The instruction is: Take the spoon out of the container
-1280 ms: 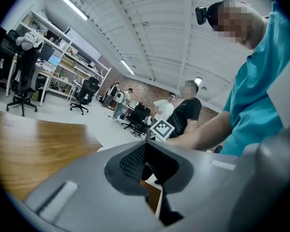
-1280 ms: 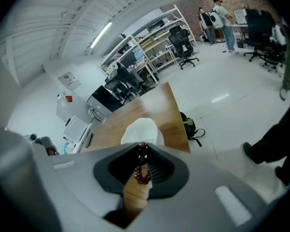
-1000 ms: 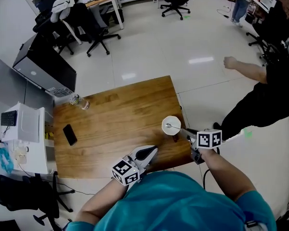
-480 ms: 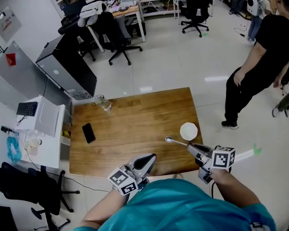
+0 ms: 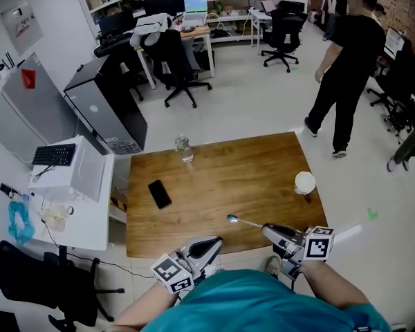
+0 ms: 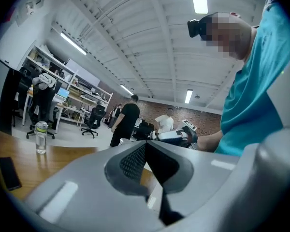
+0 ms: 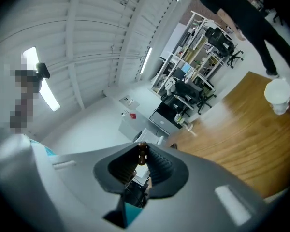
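The metal spoon (image 5: 234,219) is out of the white cup (image 5: 305,182) and hangs above the wooden table (image 5: 221,178), its bowl pointing left. My right gripper (image 5: 268,229) is shut on the spoon's handle at the table's near edge, well to the left of the cup. In the right gripper view the handle's end (image 7: 142,153) shows pinched between the pads, and the cup (image 7: 279,94) stands far off at the right. My left gripper (image 5: 214,241) is shut with nothing in it, near the table's front edge, its jaws pressed together in the left gripper view (image 6: 145,145).
A water bottle (image 5: 184,148) stands at the table's far left edge and a black phone (image 5: 159,194) lies on the left part. A person in black (image 5: 346,75) walks beyond the table. A white side unit (image 5: 76,185) stands at the left.
The spoon has come out of the cup and my right gripper has carried it leftward away from it. The head view has tilted up. The person in black has walked farther off.
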Demonstrator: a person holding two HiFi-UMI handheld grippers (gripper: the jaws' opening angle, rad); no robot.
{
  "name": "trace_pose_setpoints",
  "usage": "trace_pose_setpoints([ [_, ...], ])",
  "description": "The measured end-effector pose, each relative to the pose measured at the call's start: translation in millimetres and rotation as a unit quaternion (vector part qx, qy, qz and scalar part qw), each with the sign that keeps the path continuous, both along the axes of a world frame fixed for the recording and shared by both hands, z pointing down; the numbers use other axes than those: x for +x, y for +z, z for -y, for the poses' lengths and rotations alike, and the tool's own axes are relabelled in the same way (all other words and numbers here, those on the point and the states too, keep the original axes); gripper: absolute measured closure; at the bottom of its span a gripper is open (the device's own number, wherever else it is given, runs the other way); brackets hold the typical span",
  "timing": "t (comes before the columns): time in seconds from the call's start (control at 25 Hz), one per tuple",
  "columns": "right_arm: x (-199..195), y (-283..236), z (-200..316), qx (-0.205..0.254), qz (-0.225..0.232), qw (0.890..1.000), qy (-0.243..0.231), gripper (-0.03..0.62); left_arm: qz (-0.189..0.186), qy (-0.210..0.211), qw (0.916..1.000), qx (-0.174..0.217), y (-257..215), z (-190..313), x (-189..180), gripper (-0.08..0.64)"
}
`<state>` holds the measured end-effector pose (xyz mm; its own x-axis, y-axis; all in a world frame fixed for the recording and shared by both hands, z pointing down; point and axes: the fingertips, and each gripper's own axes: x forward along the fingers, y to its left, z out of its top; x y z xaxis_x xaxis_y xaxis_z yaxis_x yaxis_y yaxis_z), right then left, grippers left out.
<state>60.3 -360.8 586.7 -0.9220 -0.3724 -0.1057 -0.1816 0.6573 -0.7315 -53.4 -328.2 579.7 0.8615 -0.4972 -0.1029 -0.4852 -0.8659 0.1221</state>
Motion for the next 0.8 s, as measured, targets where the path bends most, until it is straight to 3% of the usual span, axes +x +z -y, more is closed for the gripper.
trace_pose_setpoints([
  [0.24, -38, -34, -72, 0.024, 0.009, 1.000, -0.001, 0.545, -0.001, 0.001, 1.0000, -0.005, -10, -65, -42, 0.561],
  [0.64, 1, -47, -191, 0.038, 0.037, 0.999, -0.001, 0.545, -0.010, -0.042, 0.9985, -0.032, -27, -192, -21, 0.561],
  [0.8, -4, -57, -240, 0.029, 0.041, 0.999, -0.006, 0.545, -0.004, -0.047, 0.9986, -0.025, -49, -251, -28, 0.561],
])
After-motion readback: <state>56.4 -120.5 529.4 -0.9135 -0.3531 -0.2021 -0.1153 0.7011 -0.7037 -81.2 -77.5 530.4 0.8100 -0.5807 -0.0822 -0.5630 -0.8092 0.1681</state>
